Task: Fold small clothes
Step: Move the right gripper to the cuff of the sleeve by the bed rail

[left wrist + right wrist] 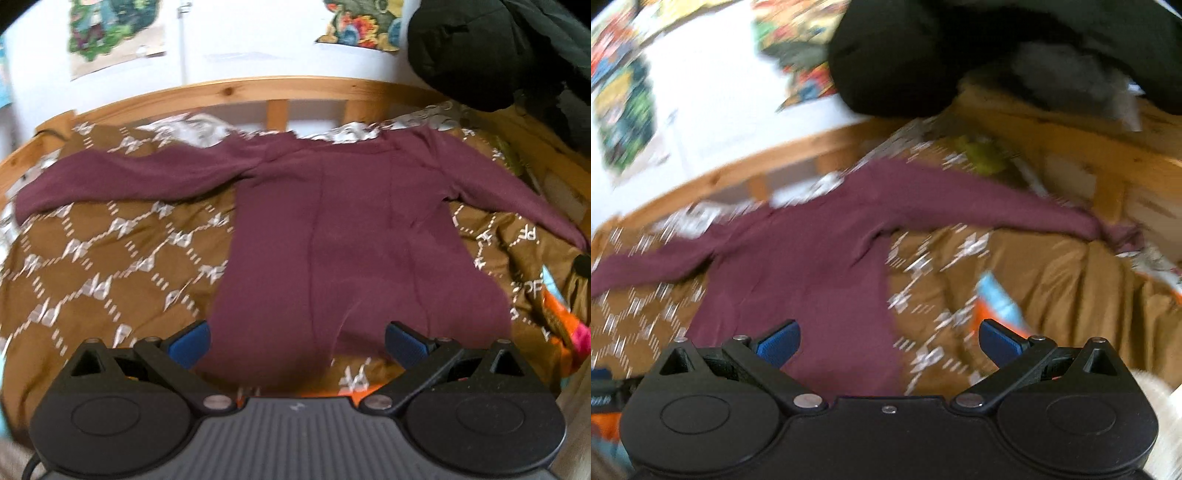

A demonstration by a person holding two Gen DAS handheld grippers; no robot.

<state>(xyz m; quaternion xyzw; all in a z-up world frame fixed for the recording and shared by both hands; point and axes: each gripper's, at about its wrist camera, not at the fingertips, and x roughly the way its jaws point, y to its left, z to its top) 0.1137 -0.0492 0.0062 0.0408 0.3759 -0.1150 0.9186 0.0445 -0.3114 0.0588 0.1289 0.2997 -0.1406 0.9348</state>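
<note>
Left wrist view: maroon shirt (343, 229) spread flat on bed ahead of left tongs (297, 345) and right tongs (888, 343), both wide open, empty; folding unstarted, next grab a sleeve.

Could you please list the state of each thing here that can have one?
Maroon top: spread flat on the brown bedspread, both sleeves out, unfolded.
Left gripper: jaws open, holding nothing, at the hem.
Right gripper: jaws open, holding nothing.
Dark bundle: heaped at the bed frame.
</note>
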